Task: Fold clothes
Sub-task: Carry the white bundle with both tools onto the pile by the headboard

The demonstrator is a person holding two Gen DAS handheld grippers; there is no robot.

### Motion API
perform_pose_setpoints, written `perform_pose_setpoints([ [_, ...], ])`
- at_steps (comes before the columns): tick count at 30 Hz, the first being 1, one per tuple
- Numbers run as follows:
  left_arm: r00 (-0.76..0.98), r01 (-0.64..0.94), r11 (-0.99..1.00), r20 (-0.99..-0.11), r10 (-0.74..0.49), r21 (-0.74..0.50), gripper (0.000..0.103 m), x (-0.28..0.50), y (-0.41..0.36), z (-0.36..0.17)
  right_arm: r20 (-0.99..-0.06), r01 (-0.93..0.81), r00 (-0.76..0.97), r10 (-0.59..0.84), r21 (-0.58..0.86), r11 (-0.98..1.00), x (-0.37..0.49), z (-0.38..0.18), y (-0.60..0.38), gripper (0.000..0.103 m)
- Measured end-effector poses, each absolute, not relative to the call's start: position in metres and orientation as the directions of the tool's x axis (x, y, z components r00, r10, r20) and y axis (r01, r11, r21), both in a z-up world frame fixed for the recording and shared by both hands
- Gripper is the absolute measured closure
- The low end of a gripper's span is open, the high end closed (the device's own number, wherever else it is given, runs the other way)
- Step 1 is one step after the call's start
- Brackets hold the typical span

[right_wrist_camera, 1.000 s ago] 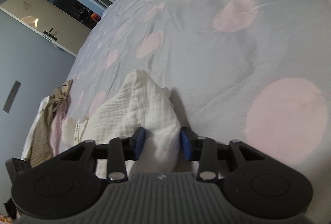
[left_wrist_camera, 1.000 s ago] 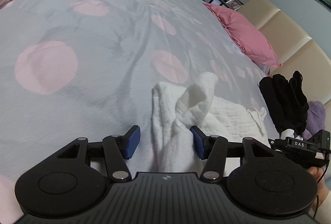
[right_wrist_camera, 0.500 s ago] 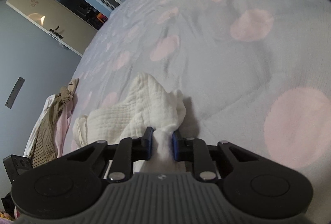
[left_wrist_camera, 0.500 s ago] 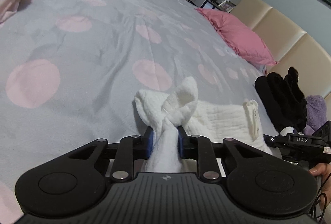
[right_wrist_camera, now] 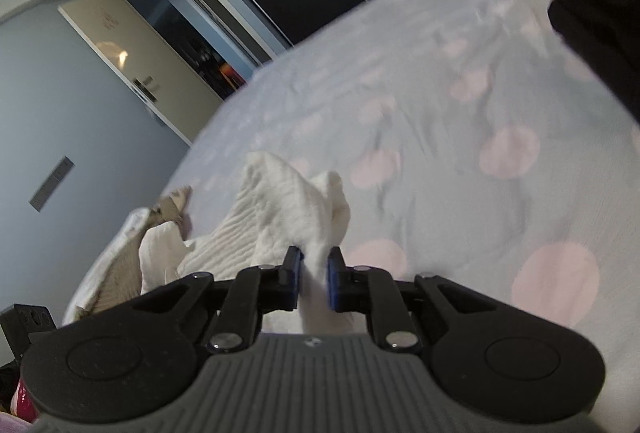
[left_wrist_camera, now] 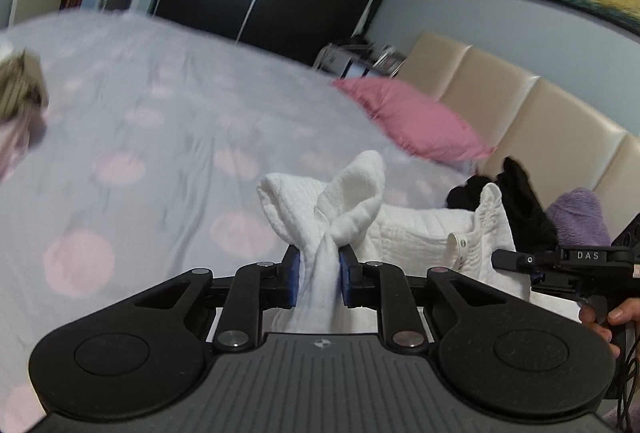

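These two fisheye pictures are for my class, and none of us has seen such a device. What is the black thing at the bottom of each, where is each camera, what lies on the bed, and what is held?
No robot arm is here. A person holds one hand-held tool in each hand; each has two blue-padded fingers and a camera looking forward along them. The black shape at the bottom is the tool itself.

In the left wrist view, the left gripper is shut on a white textured cotton garment. In the right wrist view, the right gripper pinches another part of the same garment.

Underneath is a grey bedspread with pink dots. A pink pillow, a black garment and a purple fuzzy item lie near the beige padded headboard.
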State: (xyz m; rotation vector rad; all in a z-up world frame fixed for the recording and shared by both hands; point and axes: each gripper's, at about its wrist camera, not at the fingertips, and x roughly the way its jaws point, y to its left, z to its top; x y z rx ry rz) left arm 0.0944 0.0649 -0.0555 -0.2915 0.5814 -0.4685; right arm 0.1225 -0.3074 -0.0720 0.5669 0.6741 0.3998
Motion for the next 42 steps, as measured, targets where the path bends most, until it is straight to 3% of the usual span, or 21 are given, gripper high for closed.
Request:
perform_pose_setpoints([
  [13, 0.737, 0.496, 0.798, -0.321, -0.595, -0.341, 0.087, 0.062, 0.010, 0.027, -0.321, -0.221, 0.810, 0.491, 0.609, 0.762, 0.082, 0.022, -0.361, 0.088],
  [23, 0.654, 0.600, 0.699, -0.266, -0.709, -0.389, 0.087, 0.066, -0.054, 0.057, -0.326, -0.175, 0.854, 0.405, 0.554, 0.814, 0.048, 0.072, -0.431, 0.089],
  [33, 0.507, 0.711, 0.572, -0.264, -0.820, -0.409, 0.087, 0.079, -0.146, 0.071, -0.324, -0.085, 0.903, 0.281, 0.508, 0.857, 0.008, 0.109, -0.512, 0.089],
  [42, 0.321, 0.740, 0.439, -0.306, -0.897, -0.510, 0.087, 0.085, -0.228, 0.039, -0.393, 0.092, 0.911, 0.122, 0.483, 0.871, -0.031, 0.111, -0.599, 0.089],
])
